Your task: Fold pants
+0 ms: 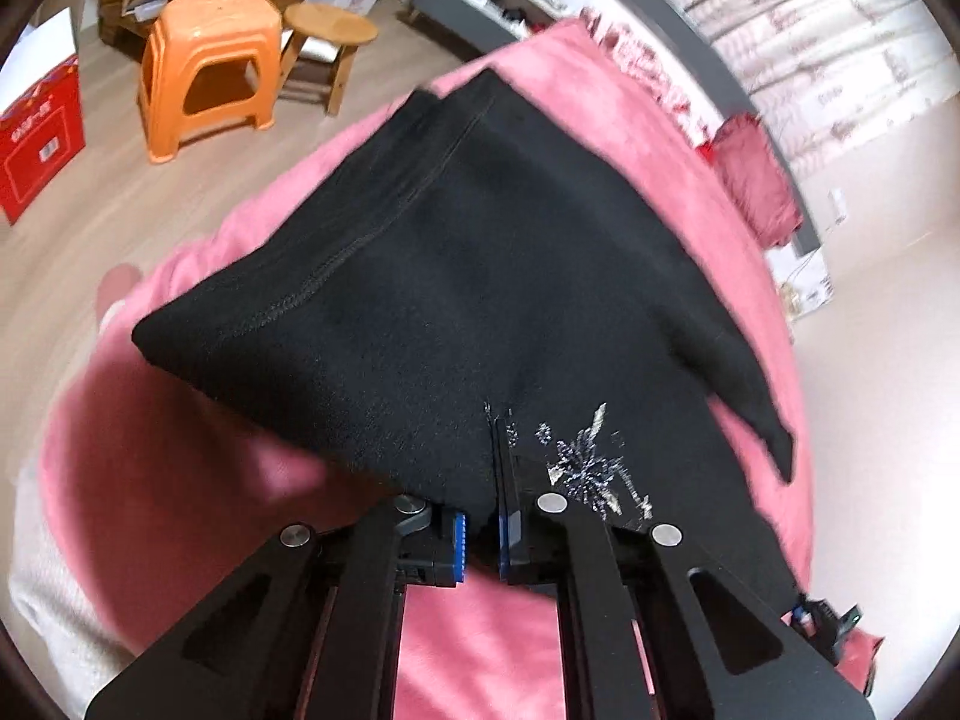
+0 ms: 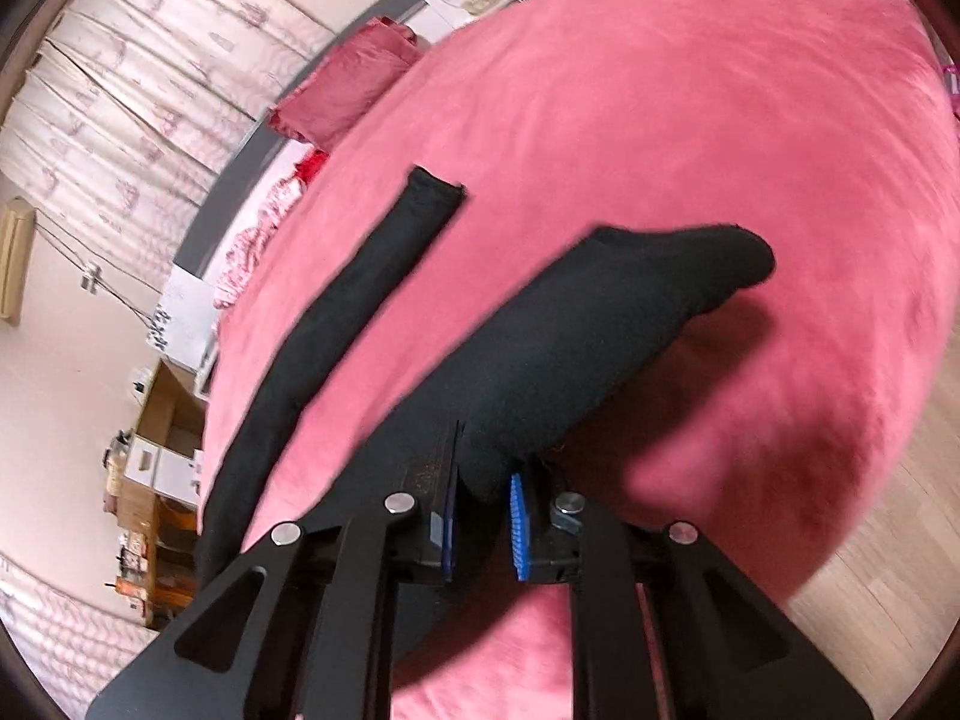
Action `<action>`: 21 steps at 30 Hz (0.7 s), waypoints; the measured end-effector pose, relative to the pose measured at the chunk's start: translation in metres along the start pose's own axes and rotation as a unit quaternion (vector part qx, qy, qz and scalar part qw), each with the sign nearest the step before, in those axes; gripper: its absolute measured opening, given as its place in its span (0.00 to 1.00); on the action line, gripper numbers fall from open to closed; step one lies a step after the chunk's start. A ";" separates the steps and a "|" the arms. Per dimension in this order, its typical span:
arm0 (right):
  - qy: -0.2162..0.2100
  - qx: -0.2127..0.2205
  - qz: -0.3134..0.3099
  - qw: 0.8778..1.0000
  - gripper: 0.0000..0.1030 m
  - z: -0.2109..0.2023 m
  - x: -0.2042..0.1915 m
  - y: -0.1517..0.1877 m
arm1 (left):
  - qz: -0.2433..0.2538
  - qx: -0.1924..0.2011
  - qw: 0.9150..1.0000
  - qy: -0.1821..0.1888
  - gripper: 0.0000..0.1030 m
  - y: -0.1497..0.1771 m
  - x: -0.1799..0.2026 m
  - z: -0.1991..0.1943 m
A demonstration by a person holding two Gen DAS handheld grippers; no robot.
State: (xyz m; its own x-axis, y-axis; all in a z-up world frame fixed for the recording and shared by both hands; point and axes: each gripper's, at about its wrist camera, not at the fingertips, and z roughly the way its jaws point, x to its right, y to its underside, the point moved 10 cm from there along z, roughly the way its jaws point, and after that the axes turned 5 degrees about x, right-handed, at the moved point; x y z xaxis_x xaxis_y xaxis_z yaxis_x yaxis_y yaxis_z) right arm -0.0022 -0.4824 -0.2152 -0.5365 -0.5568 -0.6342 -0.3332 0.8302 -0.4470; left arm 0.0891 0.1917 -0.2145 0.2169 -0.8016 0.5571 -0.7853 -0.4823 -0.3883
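Observation:
Black pants (image 1: 456, 276) with a silver print lie on a pink bed (image 1: 180, 450). My left gripper (image 1: 480, 540) is shut on the near edge of the pants' upper part and lifts it off the bed. In the right wrist view my right gripper (image 2: 483, 528) is shut on one black pant leg (image 2: 570, 348), which hangs raised above the bed (image 2: 690, 120) and casts a shadow. The other leg (image 2: 354, 300) lies flat on the bed to the left.
An orange plastic stool (image 1: 207, 69), a round wooden stool (image 1: 330, 30) and a red box (image 1: 39, 144) stand on the wooden floor beyond the bed. A red pillow (image 1: 756, 180) lies at the bed's far side by curtains. Boxes (image 2: 162, 450) sit left of the bed.

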 end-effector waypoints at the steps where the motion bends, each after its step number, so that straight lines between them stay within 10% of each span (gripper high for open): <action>1: 0.007 -0.011 0.013 1.000 0.13 0.006 0.009 0.007 | -0.006 -0.006 1.000 -0.005 0.06 0.004 -0.006 0.005; 6: 0.012 -0.017 0.066 0.998 0.36 0.013 0.036 0.016 | -0.009 -0.011 1.000 -0.020 0.15 0.009 -0.010 0.006; 12: 0.064 0.027 0.047 0.996 0.54 -0.010 0.056 -0.001 | -0.045 0.076 0.995 -0.035 0.67 -0.008 -0.029 -0.048; 17: 0.170 0.087 0.023 0.981 0.56 -0.035 0.071 -0.020 | -0.034 0.162 0.982 -0.088 0.67 -0.039 -0.040 -0.086; 21: 0.162 0.121 -0.070 0.977 0.56 -0.035 0.020 -0.027 | 0.050 0.165 0.982 -0.081 0.74 -0.053 0.001 -0.071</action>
State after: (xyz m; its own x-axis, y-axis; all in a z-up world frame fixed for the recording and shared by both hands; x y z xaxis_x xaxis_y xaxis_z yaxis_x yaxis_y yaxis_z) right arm -0.0311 -0.5149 -0.1943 -0.7294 -0.5935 -0.3402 -0.2486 0.6932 -0.6765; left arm 0.0898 0.2413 -0.1414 0.2596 -0.8832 0.3906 -0.5824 -0.4658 -0.6662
